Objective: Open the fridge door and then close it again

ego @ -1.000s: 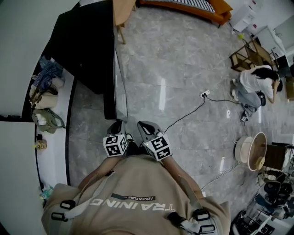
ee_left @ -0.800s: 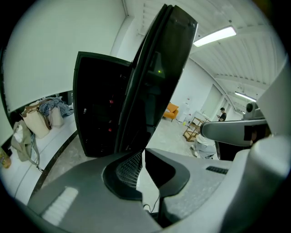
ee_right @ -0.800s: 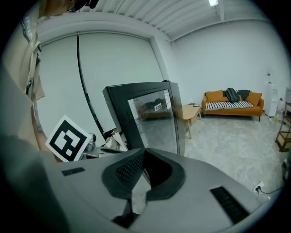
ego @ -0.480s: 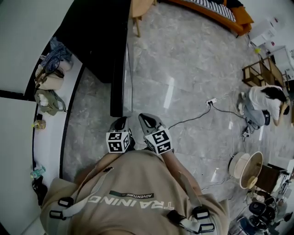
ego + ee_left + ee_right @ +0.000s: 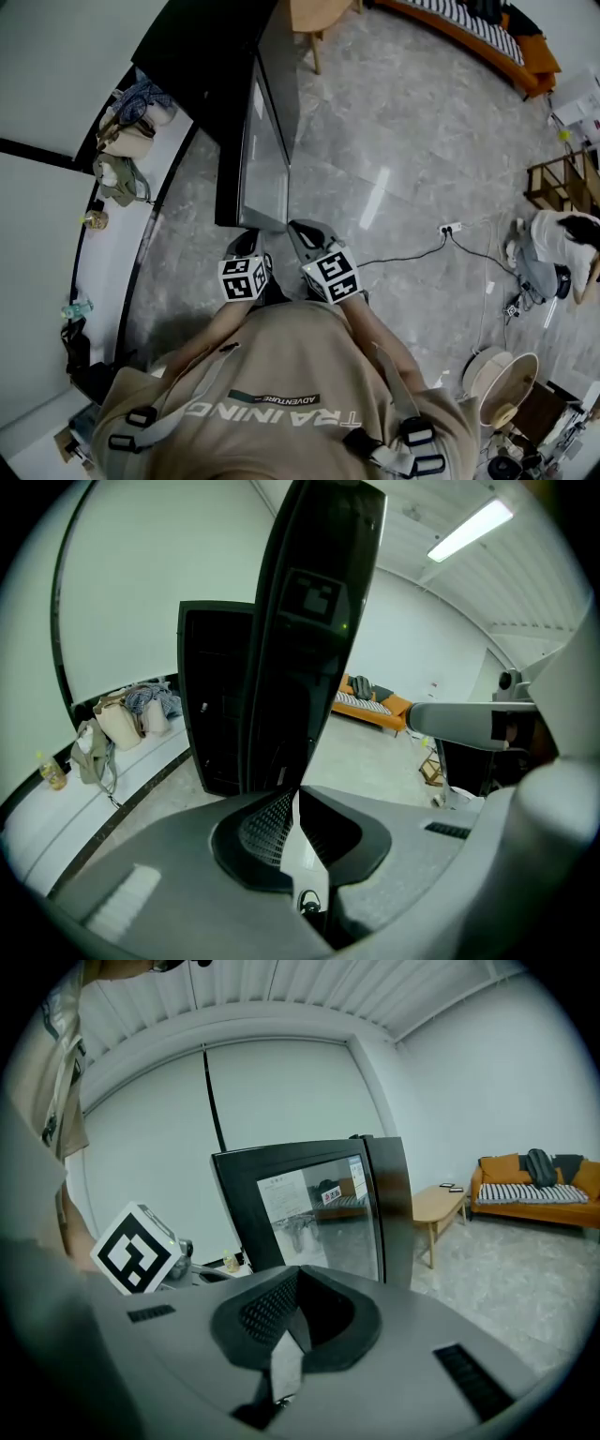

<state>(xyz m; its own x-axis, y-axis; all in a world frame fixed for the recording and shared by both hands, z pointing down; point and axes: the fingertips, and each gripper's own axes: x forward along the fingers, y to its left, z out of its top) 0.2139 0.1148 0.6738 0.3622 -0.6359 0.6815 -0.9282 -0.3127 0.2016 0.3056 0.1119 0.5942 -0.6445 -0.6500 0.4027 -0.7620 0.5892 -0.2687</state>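
The person's beige top (image 5: 281,361) reads "TRAINING" and "ADVENTURE".

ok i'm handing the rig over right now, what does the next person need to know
Left tool: jaws together, nothing between them, tips close to the free edge of the fridge door; whether they touch it can't be told.
Right tool: jaws together, empty, beside the left one, facing the door's front.
Fridge door: swung well out from the fridge body.
Done: opening.
Left: swing the door shut.
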